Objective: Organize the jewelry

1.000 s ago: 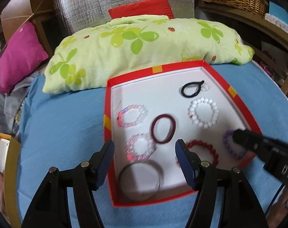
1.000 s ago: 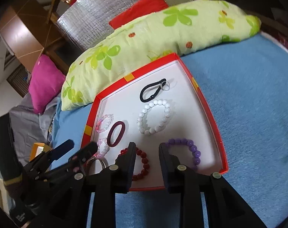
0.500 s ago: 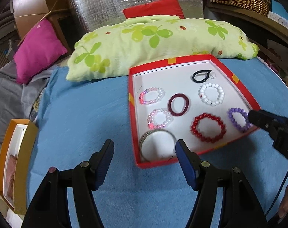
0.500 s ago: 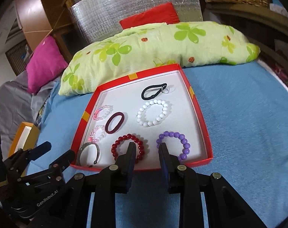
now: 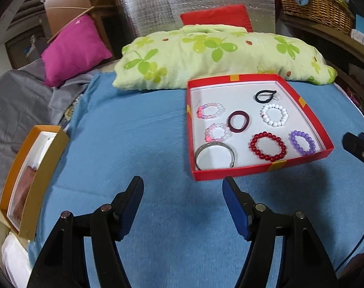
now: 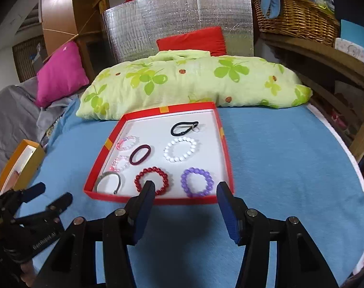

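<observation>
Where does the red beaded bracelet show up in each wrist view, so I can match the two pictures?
Left wrist view: the red beaded bracelet lies right of centre, in the near part of the red-rimmed shallow box, between the silver metal bangle and the purple beaded bracelet.
Right wrist view: the bracelet sits just below centre, partly behind one finger of the right gripper.
Shared landmark: the white beaded bracelet lies beyond it.

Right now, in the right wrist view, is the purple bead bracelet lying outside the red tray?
No. The purple bead bracelet lies inside the red tray, in its near right corner beside the red bead bracelet.
</observation>
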`<state>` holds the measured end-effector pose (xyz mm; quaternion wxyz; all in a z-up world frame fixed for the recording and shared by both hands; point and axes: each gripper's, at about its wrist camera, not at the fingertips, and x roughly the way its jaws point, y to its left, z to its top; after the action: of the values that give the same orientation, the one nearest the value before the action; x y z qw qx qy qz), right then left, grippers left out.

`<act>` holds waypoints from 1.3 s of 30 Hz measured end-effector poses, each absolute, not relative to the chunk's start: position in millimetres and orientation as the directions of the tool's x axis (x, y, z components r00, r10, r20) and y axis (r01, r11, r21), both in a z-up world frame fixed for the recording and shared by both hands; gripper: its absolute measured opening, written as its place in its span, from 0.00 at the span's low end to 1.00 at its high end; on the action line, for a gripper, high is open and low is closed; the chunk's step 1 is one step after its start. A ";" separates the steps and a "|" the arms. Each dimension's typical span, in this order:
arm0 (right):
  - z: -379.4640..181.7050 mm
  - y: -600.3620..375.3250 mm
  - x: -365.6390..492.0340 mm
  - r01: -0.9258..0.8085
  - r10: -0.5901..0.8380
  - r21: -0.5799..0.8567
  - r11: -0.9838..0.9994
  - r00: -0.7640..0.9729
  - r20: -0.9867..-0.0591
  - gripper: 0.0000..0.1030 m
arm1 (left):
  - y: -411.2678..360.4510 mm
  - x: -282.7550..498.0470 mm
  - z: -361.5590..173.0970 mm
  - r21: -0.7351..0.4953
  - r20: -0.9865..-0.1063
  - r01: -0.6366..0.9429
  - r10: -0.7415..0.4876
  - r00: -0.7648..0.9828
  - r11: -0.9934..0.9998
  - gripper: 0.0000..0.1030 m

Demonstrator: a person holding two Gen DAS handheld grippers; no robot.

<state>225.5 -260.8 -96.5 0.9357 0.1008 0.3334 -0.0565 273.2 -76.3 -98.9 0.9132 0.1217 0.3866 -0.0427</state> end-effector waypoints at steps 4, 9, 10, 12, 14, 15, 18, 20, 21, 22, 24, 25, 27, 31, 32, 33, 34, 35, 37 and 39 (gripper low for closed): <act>-96.8 -265.0 207.1 0.173 -0.055 0.124 0.977 0.769 -0.637 0.56 | -71.3 253.9 -93.5 0.215 -0.682 0.136 0.049 0.729 0.967 0.77; -96.9 -263.5 183.5 0.171 -0.086 0.074 0.983 0.770 -0.632 0.58 | -61.8 231.0 -87.7 0.193 -0.670 0.108 0.050 0.741 0.975 0.78; -96.8 -263.1 179.3 0.169 -0.087 0.071 0.983 0.771 -0.631 0.58 | -60.3 226.2 -85.9 0.194 -0.663 0.104 0.052 0.747 0.976 0.78; -96.9 -261.6 171.1 0.167 -0.089 0.066 0.984 0.772 -0.630 0.59 | -57.5 217.3 -82.4 0.194 -0.649 0.094 0.056 0.759 0.976 0.78; -97.2 -259.1 164.5 0.163 -0.089 0.062 0.985 0.772 -0.630 0.59 | -54.4 208.3 -80.4 0.194 -0.630 0.084 0.058 0.774 0.977 0.78; -97.4 -257.5 161.5 0.162 -0.090 0.059 0.985 0.773 -0.627 0.60 | -52.2 204.5 -80.4 0.191 -0.624 0.077 0.060 0.779 0.979 0.78; -98.2 -252.2 158.3 0.167 -0.108 0.037 0.985 0.775 -0.622 0.60 | -46.8 201.1 -80.7 0.162 -0.629 0.066 0.052 0.775 0.985 0.78; -99.8 -251.1 159.5 0.169 -0.108 0.038 0.985 0.772 -0.626 0.60 | -44.4 202.1 -80.5 0.149 -0.623 0.048 0.056 0.780 0.988 0.78; -100.6 -250.6 160.5 0.167 -0.105 0.040 0.985 0.771 -0.628 0.60 | -43.5 203.0 -81.0 0.147 -0.621 0.043 0.058 0.781 0.988 0.78; -102.3 -249.6 161.7 0.165 -0.105 0.037 0.986 0.768 -0.632 0.60 | -42.9 204.0 -81.5 0.143 -0.621 0.040 0.059 0.782 0.989 0.78; -106.8 -246.6 165.0 0.162 -0.110 0.023 0.987 0.759 -0.642 0.60 | -42.7 205.8 -83.4 0.136 -0.626 0.044 0.051 0.778 0.990 0.78; -108.5 -245.4 166.3 0.159 -0.110 0.018 0.987 0.755 -0.646 0.60 | -42.8 207.0 -84.5 0.134 -0.630 0.045 0.050 0.775 0.990 0.78; -111.2 -242.8 168.1 0.153 -0.109 0.011 0.988 0.750 -0.652 0.60 | -43.7 208.6 -86.7 0.136 -0.635 0.046 0.051 0.770 0.990 0.78; -114.9 -239.7 171.3 0.143 -0.102 0.009 0.990 0.744 -0.661 0.60 | -46.4 209.0 -87.3 0.140 -0.632 0.065 0.039 0.774 0.988 0.78; -115.6 -239.4 172.2 0.141 -0.099 0.010 0.990 0.742 -0.663 0.60 | -46.7 209.3 -87.5 0.140 -0.633 0.067 0.037 0.773 0.988 0.78; -116.4 -239.1 173.1 0.140 -0.097 0.011 0.990 0.740 -0.666 0.60 | -46.7 209.4 -87.9 0.138 -0.634 0.069 0.035 0.773 0.988 0.78; -117.1 -238.8 174.1 0.139 -0.096 0.012 0.990 0.738 -0.668 0.60 | -46.5 209.8 -88.3 0.137 -0.635 0.069 0.034 0.772 0.988 0.78; -117.7 -238.3 174.7 0.138 -0.094 0.012 0.990 0.737 -0.670 0.60 | -46.3 210.3 -88.7 0.137 -0.636 0.069 0.034 0.771 0.988 0.78; -117.9 -237.0 175.1 0.134 -0.092 0.010 0.991 0.736 -0.671 0.60 | -45.9 211.6 -89.1 0.133 -0.640 0.069 0.033 0.768 0.989 0.78; -117.5 -236.5 175.0 0.132 -0.091 0.011 0.991 0.738 -0.668 0.60 | -45.8 211.8 -89.2 0.132 -0.641 0.069 0.032 0.767 0.989 0.78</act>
<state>175.0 -236.5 -117.5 0.9318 0.0288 0.3568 -0.0597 211.8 -45.8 -89.2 0.9370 0.0742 0.3412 -0.0097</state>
